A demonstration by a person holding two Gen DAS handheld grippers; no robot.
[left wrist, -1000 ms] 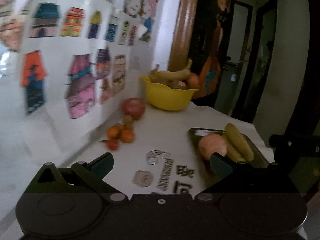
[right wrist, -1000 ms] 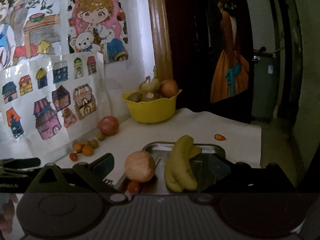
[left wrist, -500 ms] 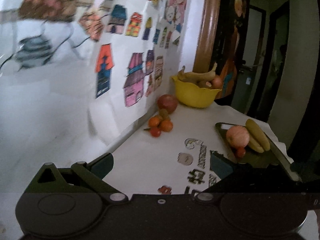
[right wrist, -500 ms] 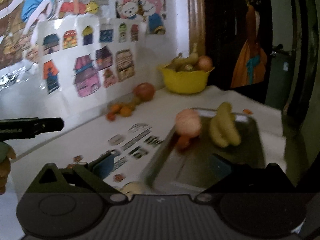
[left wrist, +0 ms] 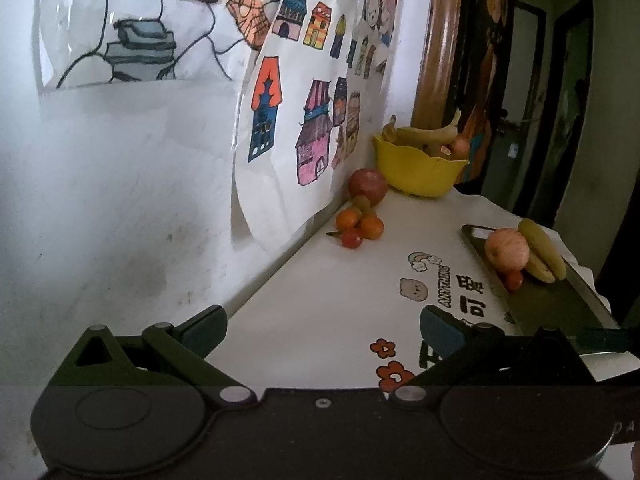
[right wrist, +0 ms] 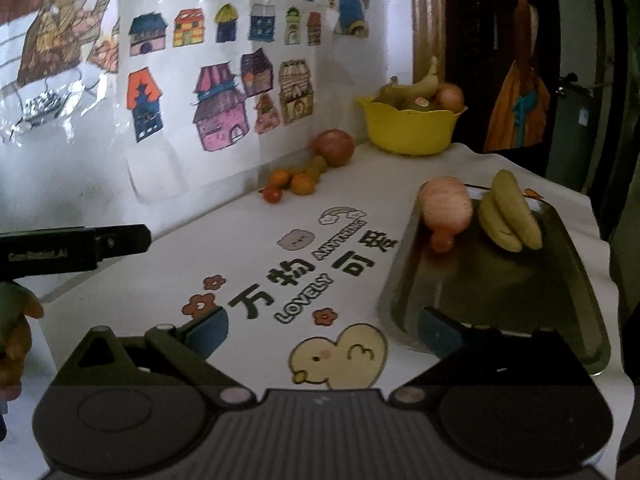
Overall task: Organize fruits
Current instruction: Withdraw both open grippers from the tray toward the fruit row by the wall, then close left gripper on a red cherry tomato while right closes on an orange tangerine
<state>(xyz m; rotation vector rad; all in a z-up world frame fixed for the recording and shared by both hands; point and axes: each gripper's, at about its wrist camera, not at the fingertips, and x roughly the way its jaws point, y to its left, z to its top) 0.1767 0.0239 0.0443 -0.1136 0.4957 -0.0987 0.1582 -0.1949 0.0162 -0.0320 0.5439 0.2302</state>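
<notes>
Both tools, left tool (left wrist: 323, 325) and right tool (right wrist: 323, 327), gape empty above a tablecloth (right wrist: 248, 248) printed "LOVELY ANYTHING".

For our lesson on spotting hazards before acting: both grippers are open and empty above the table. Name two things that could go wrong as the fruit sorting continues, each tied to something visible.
1. The small fruits lie loose and tightly bunched by the wall, against the red apple. Gripping one could nudge the others into rolling.
2. The metal tray sits near the table's corner, and the pale apple rests at its rim. Bumping the tray could send that apple rolling off.
</notes>
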